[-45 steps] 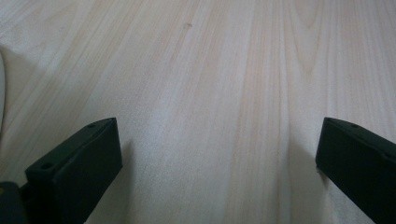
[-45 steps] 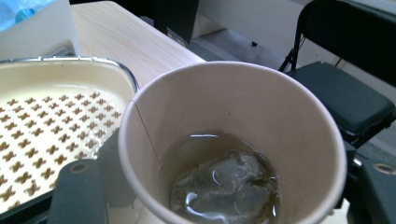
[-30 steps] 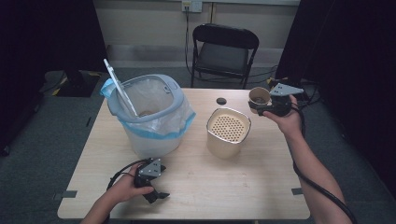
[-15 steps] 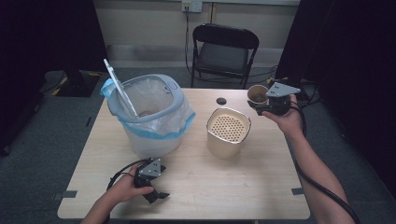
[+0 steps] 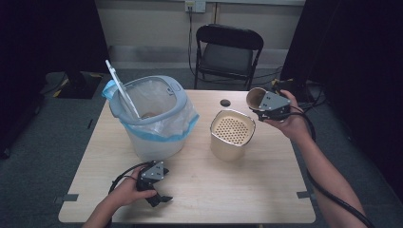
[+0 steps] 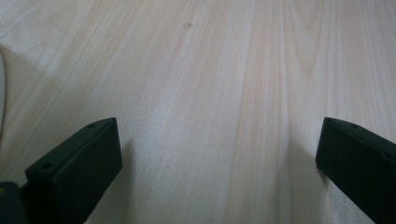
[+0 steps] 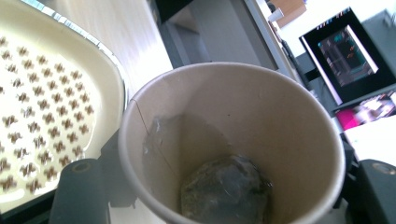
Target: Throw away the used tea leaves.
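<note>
Right gripper (image 5: pixel 260 105) fingers (image 7: pixel 79 191) pinched a paper cup (image 7: pixel 233 140) by its sides; left gripper (image 5: pixel 159 198) fingers (image 6: pixel 74 172) were spread wide over bare table (image 5: pixel 228 190), holding nothing. Since a second ago the cup had lifted and tipped toward the perforated strainer container (image 5: pixel 231 133), mouth tilting left. A soggy tea bag (image 7: pixel 226 191) sat in the cup bottom. Judged: the pour into the strainer was starting; lined bin (image 5: pixel 152 114) probably next for the cup.
</note>
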### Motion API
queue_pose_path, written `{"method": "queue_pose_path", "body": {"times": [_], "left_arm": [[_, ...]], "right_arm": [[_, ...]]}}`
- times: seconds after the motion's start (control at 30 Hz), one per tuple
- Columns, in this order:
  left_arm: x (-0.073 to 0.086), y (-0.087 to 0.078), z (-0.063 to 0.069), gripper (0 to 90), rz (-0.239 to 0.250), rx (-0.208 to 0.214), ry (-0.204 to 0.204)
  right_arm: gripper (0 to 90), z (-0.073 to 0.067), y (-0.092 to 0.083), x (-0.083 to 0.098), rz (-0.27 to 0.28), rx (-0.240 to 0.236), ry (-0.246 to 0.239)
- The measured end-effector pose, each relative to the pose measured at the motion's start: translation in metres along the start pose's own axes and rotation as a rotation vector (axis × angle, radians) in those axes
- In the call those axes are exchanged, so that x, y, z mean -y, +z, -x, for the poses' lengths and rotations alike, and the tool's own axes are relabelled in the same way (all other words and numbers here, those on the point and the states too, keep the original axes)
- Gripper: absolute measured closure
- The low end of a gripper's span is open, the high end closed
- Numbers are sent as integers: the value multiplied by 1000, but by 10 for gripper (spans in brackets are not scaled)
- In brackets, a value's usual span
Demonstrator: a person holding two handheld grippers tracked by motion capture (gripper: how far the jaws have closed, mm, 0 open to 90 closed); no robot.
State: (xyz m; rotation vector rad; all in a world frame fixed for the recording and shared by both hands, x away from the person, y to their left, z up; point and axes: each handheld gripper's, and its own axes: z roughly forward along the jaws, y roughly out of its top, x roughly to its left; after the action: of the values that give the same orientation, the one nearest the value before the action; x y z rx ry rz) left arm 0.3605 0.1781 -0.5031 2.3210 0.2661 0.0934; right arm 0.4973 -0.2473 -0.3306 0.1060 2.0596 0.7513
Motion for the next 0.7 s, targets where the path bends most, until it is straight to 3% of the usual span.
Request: {"method": "queue_pose_path", "body": {"times": [0.1,0.17,0.27,0.4,0.47,0.5,0.53,0.57,0.6,0.63,0.7], "left_arm": [[0,1,1,0,11,2,-15],[0,0,0,0,1,1,-1],[0,0,0,0,-1,-4,6],[0,0,0,0,1,-4,5],[0,0,0,0,7,-7,1],[0,0,0,0,8,-8,-1],[0,0,0,0,8,-6,0],[0,-1,-1,0,-4,-4,9],[-1,-1,-1,0,-7,-5,11],[-1,-1,-1,0,-8,-5,10],[0,-1,-1,0,-5,-3,9]], "right_arm": [[283,-7,-3,-10,-35,15,-136],[286,-13,-3,-17,-81,39,-248],[288,-24,-4,-29,-161,116,-496],[289,-41,-5,-41,-234,170,-808],[291,-48,-4,-44,-267,184,-891],[293,-51,-2,-48,-308,210,-1024],[294,-53,-1,-51,-320,213,-1100],[294,-53,-1,-51,-320,213,-1100],[295,-57,-2,-50,-336,244,-1123],[296,-58,-2,-54,-349,255,-1163],[295,-61,0,-57,-406,282,-1289]]}}
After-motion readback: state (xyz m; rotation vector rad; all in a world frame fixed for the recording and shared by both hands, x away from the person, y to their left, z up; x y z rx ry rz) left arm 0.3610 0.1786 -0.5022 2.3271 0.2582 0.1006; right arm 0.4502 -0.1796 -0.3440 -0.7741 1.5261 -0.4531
